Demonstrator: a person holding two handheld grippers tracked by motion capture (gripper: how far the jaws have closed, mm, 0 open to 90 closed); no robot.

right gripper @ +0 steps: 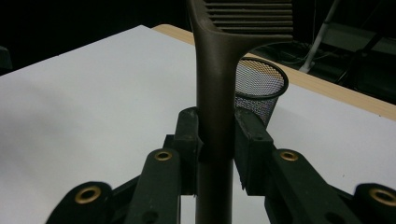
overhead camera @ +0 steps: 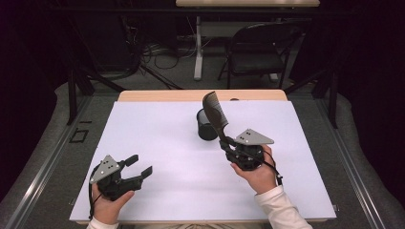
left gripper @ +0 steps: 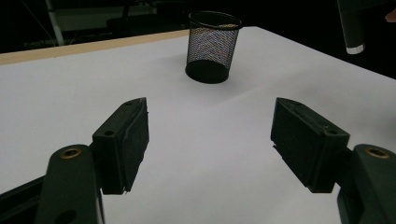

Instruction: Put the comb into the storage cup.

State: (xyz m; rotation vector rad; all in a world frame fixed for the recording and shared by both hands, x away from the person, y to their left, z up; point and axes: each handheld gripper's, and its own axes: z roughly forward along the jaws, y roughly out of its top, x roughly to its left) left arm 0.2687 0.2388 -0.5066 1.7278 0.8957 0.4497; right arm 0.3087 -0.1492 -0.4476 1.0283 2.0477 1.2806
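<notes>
Dark comb (overhead camera: 215, 112) held over the table in the right gripper (overhead camera: 228, 143), mesh cup (overhead camera: 206, 125) just behind it.

No brand, label or writing can be read on any of the things. The comb's handle is clamped between the right gripper's pads, as the right gripper view shows, and its toothed end rises up and away from the hand, over the near side of the black wire-mesh cup. The cup stands upright on the white table cover (overhead camera: 167, 143), toward the far middle; what is inside it, if anything, cannot be told. The left gripper (overhead camera: 138, 167) rests near the front left of the cover, well apart from the cup, its jaws spread wide with nothing between them.
</notes>
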